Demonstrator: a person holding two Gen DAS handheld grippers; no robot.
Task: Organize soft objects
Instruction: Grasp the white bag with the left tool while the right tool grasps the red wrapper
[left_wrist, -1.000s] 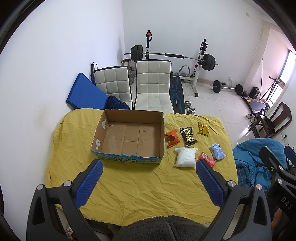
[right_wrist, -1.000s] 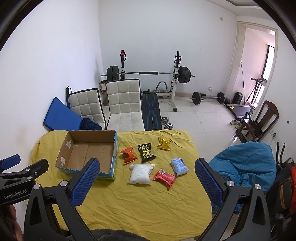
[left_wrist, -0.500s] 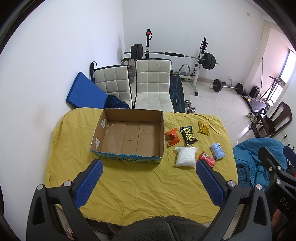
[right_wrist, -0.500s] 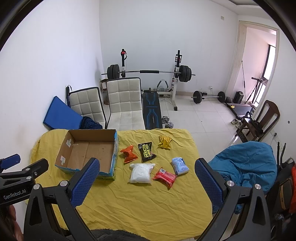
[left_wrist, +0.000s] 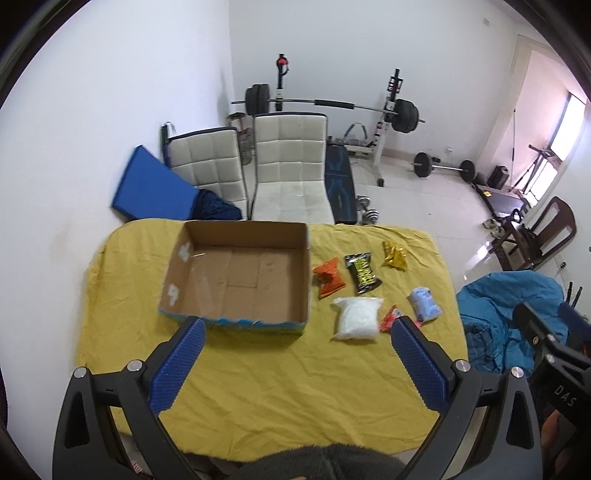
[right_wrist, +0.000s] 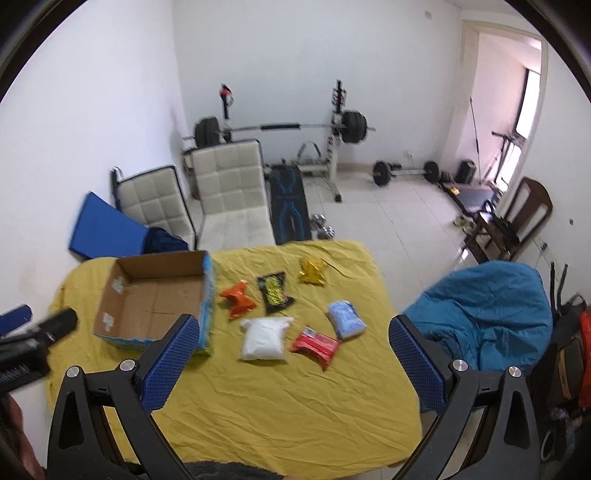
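Both grippers: black frames, silver screws, textured blue pads (left_wrist: 177, 365); white "DAS" lettering on one.

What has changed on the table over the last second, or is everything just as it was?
Only the view moved: the right gripper has come forward and lower toward the packets, which look bigger now, such as the white packet. The left gripper barely shifted. Both stay open and empty. The six packets lie where they were, beside the empty cardboard box on the yellow cloth.
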